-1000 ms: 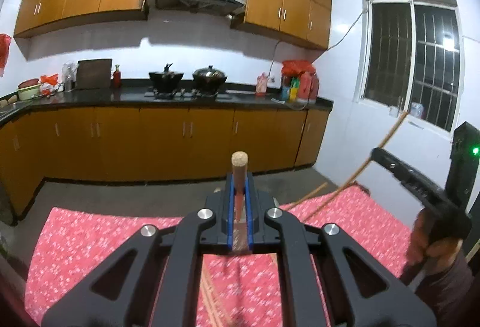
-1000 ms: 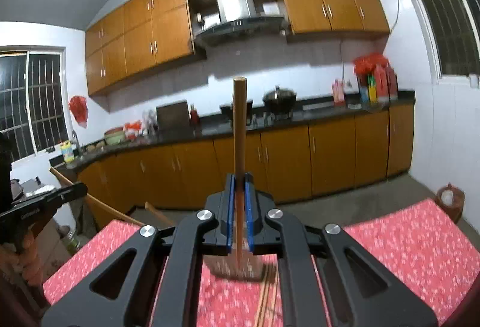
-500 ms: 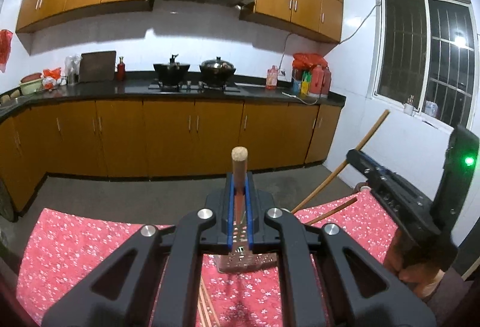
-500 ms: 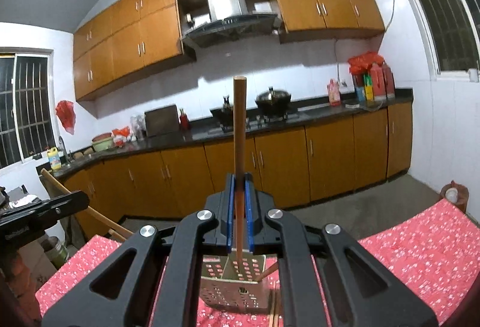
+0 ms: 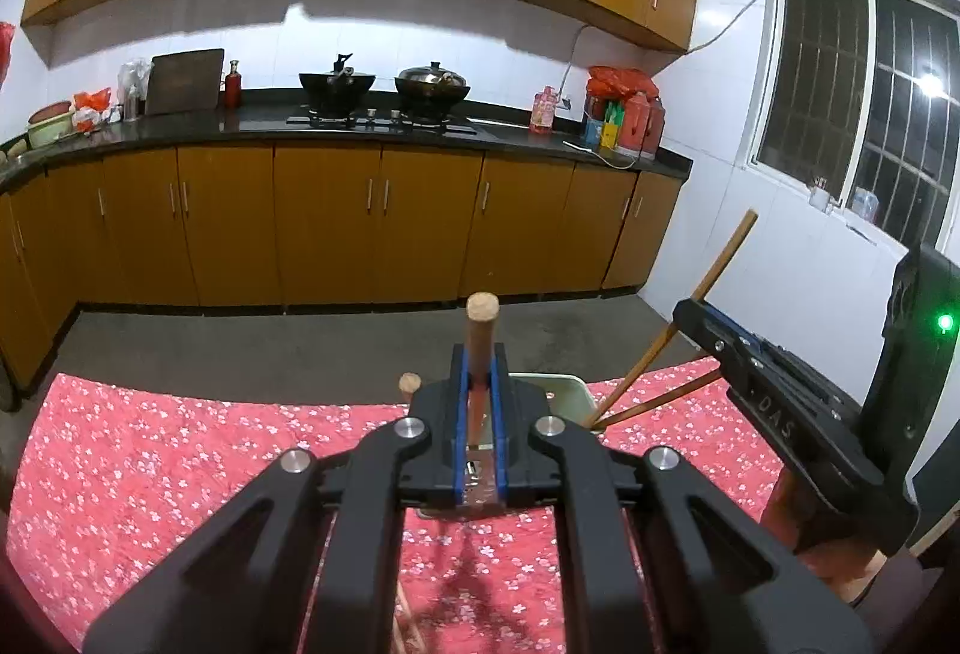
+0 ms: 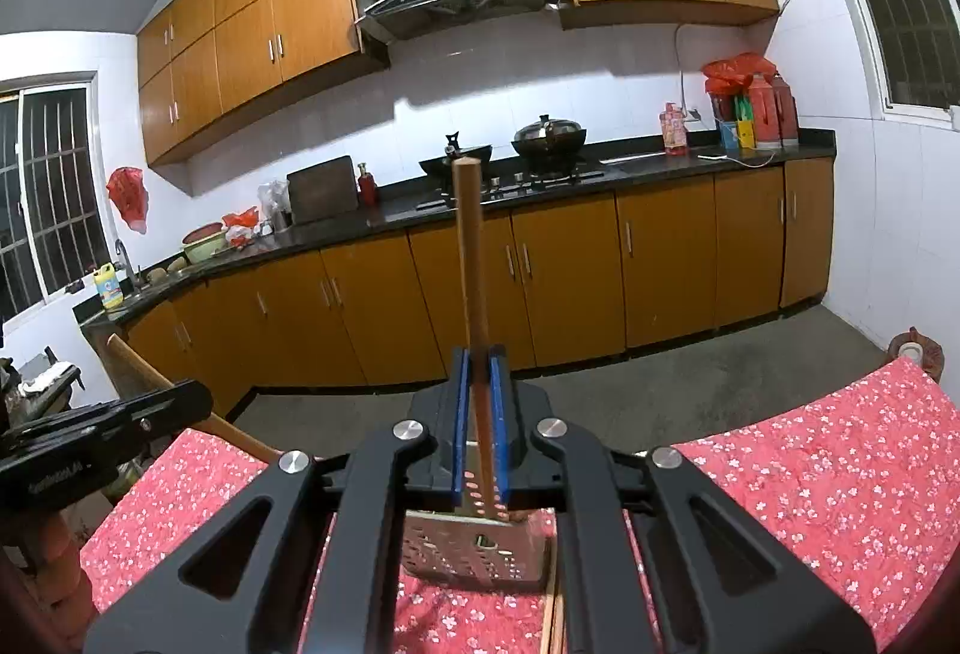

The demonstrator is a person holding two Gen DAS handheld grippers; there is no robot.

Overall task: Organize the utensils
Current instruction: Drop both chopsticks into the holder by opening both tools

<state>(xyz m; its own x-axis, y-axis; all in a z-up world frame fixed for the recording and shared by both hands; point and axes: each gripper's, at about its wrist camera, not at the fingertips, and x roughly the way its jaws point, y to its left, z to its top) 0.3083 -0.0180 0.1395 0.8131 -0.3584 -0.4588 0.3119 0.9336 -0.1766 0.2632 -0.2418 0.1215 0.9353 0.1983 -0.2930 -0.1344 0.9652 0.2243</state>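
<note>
Right wrist view: my right gripper is clamped on a chopstick whose tip is entering the holder. My left gripper pinches another chopstick over it (seemingly). Loose sticks remain on the cloth.

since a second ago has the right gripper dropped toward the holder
Yes. The right gripper came down: the perforated metal holder now shows below its fingers, and the counter sits higher.
</note>
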